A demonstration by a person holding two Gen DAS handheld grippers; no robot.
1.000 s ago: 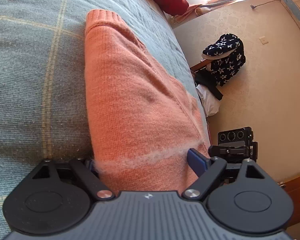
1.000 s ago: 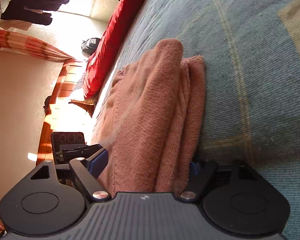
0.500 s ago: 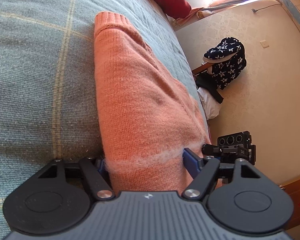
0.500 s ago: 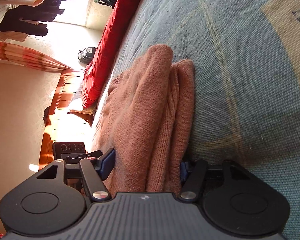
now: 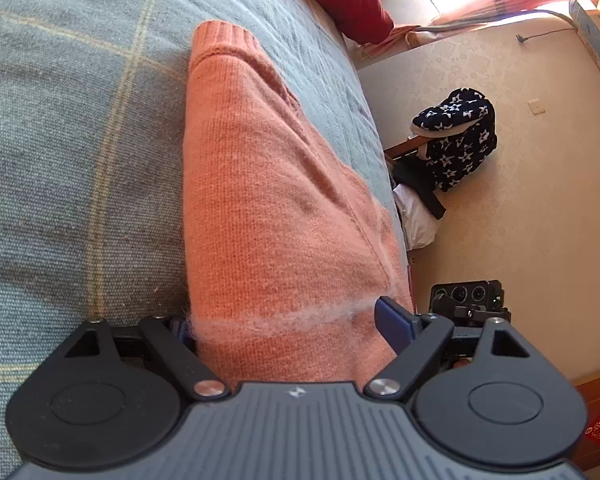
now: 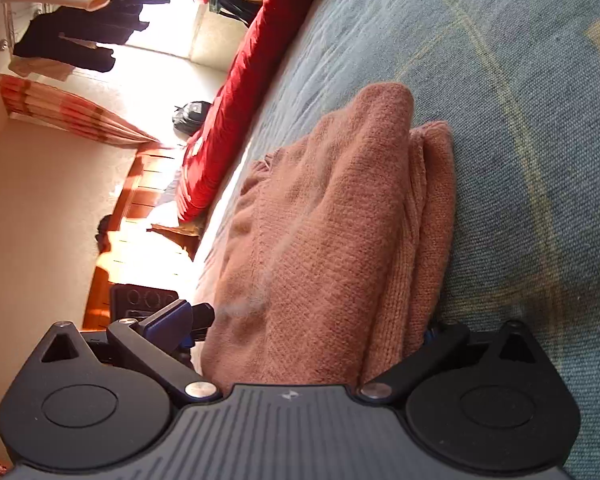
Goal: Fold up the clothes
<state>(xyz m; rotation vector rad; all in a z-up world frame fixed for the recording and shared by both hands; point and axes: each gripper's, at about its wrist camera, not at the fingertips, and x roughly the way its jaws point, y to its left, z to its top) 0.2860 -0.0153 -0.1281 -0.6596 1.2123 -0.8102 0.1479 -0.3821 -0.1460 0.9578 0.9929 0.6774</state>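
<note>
Two views. Left wrist: left tool (image 5: 288,320) straddles the folded orange sweater (image 5: 268,200) on the bed (image 5: 60,120); jaws have just been opening, now loose. No legible writing. Right wrist: right tool (image 6: 300,328) has just been opening wider than earlier, pads clear of the sweater's folds (image 6: 340,240).

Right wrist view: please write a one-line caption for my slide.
Right gripper, jaws just opening, straddles a folded orange sweater lying on a blue-grey plaid bedspread.
</note>
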